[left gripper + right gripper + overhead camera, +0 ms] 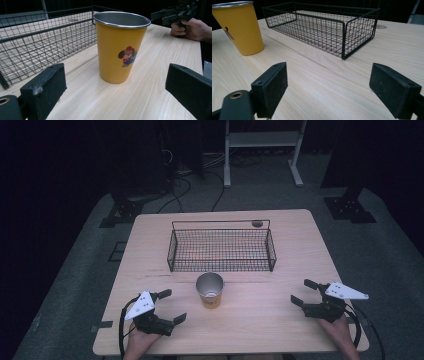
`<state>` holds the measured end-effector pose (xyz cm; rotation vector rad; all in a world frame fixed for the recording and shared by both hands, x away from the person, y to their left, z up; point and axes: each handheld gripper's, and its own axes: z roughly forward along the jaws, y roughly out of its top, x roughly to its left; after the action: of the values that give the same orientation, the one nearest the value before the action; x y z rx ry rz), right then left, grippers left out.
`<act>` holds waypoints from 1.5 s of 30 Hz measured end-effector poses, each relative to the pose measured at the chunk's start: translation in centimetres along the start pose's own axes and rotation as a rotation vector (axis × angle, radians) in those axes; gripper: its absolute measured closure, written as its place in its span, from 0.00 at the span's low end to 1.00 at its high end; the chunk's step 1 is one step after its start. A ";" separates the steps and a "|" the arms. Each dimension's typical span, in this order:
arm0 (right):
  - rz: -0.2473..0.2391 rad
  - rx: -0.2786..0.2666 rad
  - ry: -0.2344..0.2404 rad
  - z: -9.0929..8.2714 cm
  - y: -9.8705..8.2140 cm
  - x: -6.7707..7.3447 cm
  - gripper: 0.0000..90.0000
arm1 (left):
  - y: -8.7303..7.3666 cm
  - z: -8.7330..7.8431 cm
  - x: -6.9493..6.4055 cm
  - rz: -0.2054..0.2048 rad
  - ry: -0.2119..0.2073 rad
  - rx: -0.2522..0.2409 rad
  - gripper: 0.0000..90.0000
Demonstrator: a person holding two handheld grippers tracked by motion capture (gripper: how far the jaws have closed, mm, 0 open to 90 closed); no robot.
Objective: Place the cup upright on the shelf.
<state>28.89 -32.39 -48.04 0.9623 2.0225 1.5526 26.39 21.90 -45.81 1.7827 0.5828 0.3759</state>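
A yellow metal cup (210,290) with a cartoon dog stands upright on the table, just in front of the black wire basket (221,266). My left gripper (172,306) is open to the cup's left, jaws spread wide, aimed at the cup (121,47). My right gripper (304,292) is open near the table's right edge, well apart from the cup (240,28), with nothing between its jaws. The basket (359,31) holds nothing that I can see.
The light wooden table (260,320) has bare room between the cup and my right gripper. A small round hole (257,224) sits behind the basket. Beyond the table are cables and a white stand's legs (295,167) on the grey floor.
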 end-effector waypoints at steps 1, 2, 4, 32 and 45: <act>0.001 0.000 0.000 0.0 0.0 0.0 0.16 | 0.0 0.1 0.0 -0.001 -0.004 -0.001 0.02; 0.001 -0.001 0.000 0.0 0.0 0.0 0.16 | 0.1 0.2 -0.1 -0.002 -0.008 -0.002 0.02; 0.001 -0.001 0.001 0.0 0.0 0.0 0.16 | 0.2 0.5 -0.2 0.006 -0.010 0.003 0.02; 0.007 -0.002 -0.004 0.0 0.0 -0.1 0.15 | 1.6 3.8 -1.1 0.032 -0.048 0.013 0.02; 0.008 -0.003 -0.003 0.0 0.0 -0.1 0.15 | 1.7 5.3 -0.7 0.007 -0.059 0.035 0.02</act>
<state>28.92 -32.45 -48.04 0.9723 2.0157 1.5577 29.01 16.88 -45.63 1.8239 0.5446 0.3192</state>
